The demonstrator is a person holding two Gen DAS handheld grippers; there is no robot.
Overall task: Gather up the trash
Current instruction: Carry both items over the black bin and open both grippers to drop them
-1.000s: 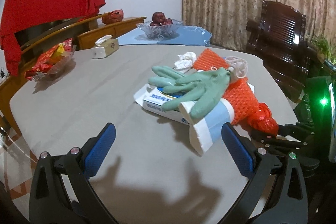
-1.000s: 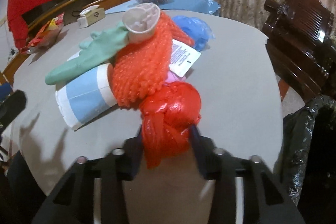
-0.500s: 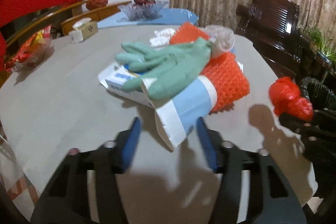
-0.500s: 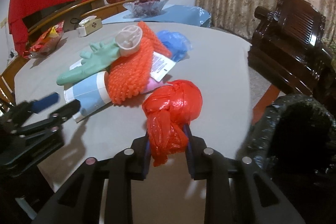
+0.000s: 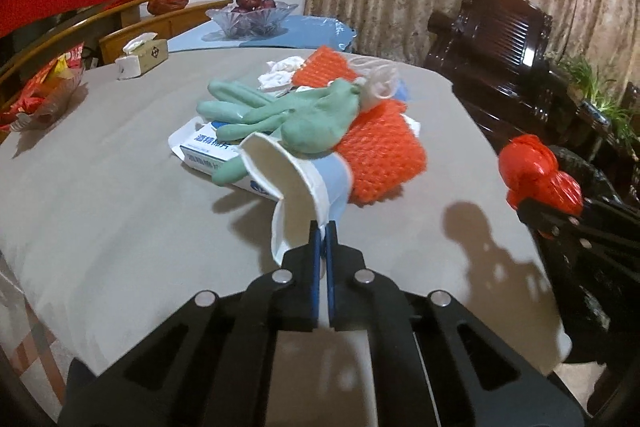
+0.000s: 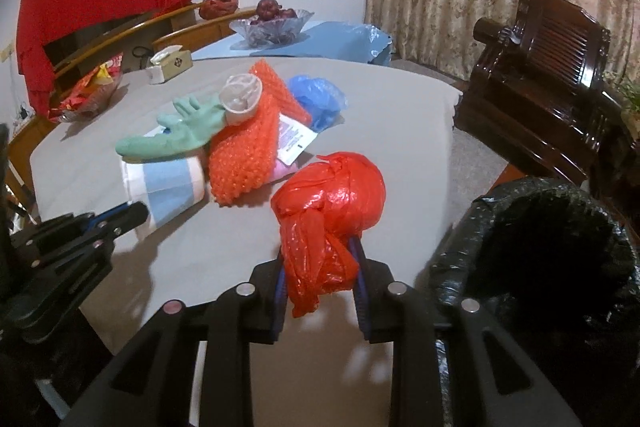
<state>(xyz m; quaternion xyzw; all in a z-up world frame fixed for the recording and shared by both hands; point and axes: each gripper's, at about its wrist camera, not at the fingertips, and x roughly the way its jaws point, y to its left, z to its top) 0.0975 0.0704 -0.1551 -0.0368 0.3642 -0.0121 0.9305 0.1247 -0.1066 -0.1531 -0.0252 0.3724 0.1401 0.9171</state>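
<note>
My left gripper (image 5: 323, 227) has just been closing and is now pinching the rim of the paper cup (image 5: 298, 183), lying near the table's (image 5: 100, 187) front edge. My right gripper (image 6: 320, 267) is clamping the red plastic bag (image 6: 328, 203) beside the black-lined bin (image 6: 540, 247).

My L cam looks along its fingers, close over table (image 5: 100, 187); R cam likewise, nearer bin (image 6: 560, 227). Both share trash pile (image 5: 376, 155).

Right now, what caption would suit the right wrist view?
Right gripper holds a red bag near the black bin; trash pile waits on the table.
</note>
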